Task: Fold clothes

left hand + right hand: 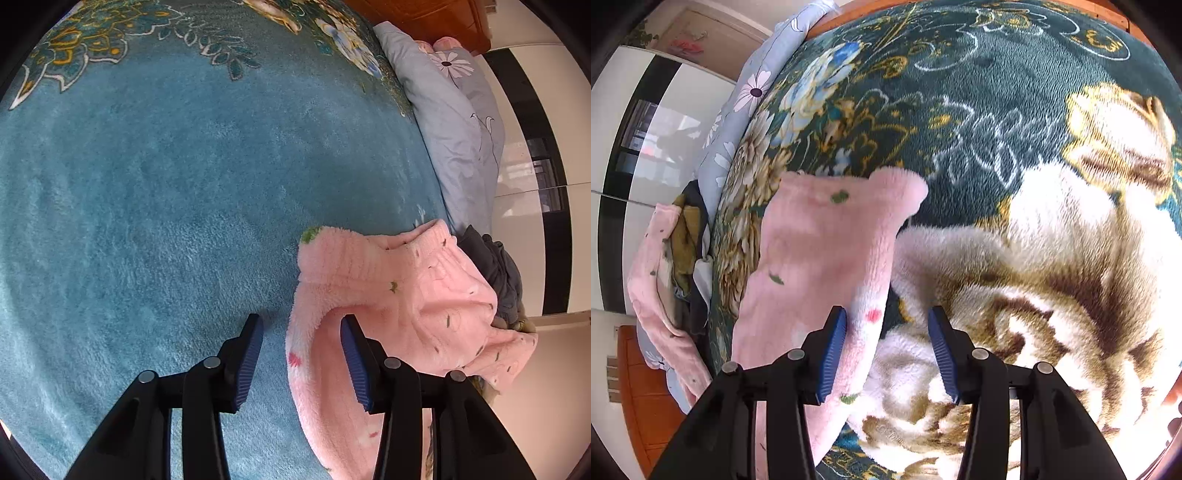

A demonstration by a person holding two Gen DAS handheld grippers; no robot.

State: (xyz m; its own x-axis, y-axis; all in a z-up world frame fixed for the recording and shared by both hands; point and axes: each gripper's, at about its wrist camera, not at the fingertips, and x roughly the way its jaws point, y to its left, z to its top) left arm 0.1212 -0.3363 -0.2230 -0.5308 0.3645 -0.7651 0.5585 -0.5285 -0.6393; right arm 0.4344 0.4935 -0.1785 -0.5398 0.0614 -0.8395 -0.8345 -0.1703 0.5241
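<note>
1. Left wrist view: left hand-held gripper point(301, 326) has its jaws parted, blue pads not pressing anything; pink fleece garment point(388, 295) edge lies between the fingertips, and whether the right pad touches it is hard to tell.
2. Garment lies on the teal floral blanket point(166, 184) covering the bed, bunched toward the bed's right edge, waistband-like ribbed end up near the grey-blue quilt point(454, 122).
3. Dark grey clothes point(498, 266) sit just beside the pink garment at the bed edge, partly under it.
4. Right wrist view: right hand-held gripper point(886, 323) jaws apart too, nothing clamped; pink garment point(820, 251) strip runs from the fingertips up and away, its edge touching or just beside the left pad.
5. Right pad is over the blanket's point(1052, 258) cream-and-brown flower print, clear of the garment.
6. More pink fabric point(653, 280) hangs off the bed's left side in this view, next to a pile of dark and mustard clothes point(687, 240).
7. White wardrobe doors point(646, 147) and wooden bed frame point(646, 398) are in the background.
</note>
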